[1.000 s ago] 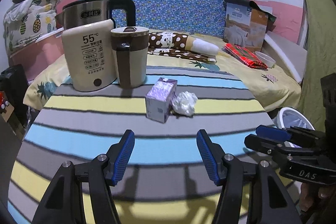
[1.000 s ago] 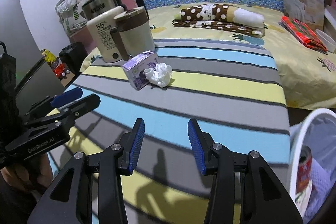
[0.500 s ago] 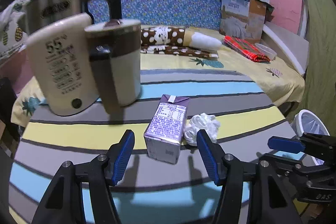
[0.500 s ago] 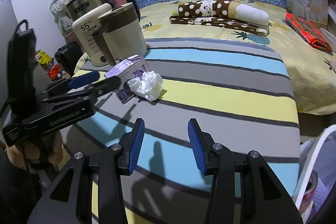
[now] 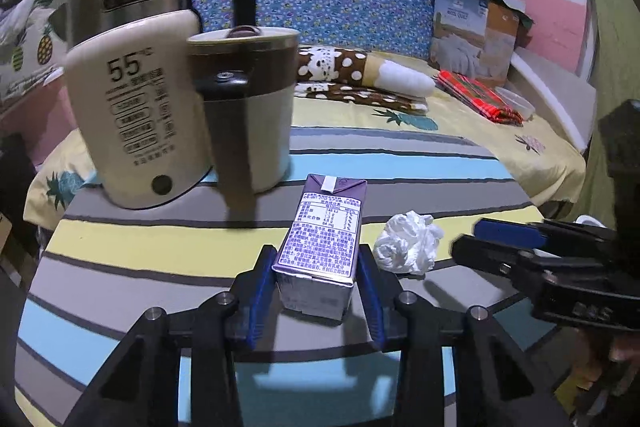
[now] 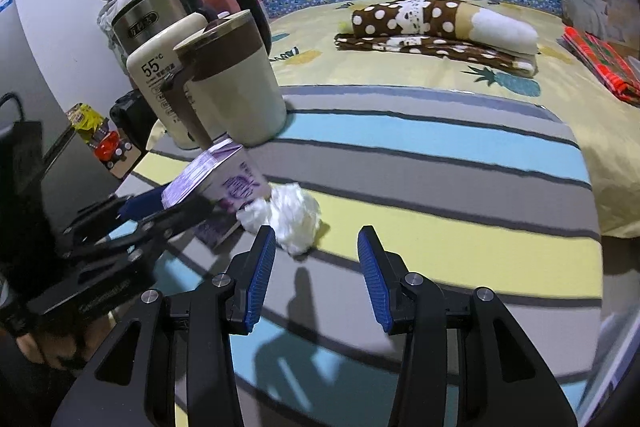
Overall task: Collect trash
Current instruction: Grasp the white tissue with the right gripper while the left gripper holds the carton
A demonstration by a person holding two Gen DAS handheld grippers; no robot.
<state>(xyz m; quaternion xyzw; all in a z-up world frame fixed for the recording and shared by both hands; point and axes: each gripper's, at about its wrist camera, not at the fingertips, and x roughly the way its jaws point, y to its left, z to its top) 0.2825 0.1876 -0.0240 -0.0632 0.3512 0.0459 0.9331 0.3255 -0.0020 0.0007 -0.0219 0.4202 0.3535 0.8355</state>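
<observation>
Between left tongs [image 5: 316, 267], purple carton [image 5: 320, 239]

Purple carton [image 5: 323, 231], white tissue [image 5: 409, 242], striped tablecloth [image 5: 400, 163] (grey, yellow, blue).

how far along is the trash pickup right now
Done: nothing these views confirm as binned; no bin shows. In hand: the left gripper has its jaws around the purple drink carton, which appears tilted in the right wrist view, probably being lifted. Left: the crumpled white tissue lies on the striped table, just ahead of the open right gripper.
</observation>
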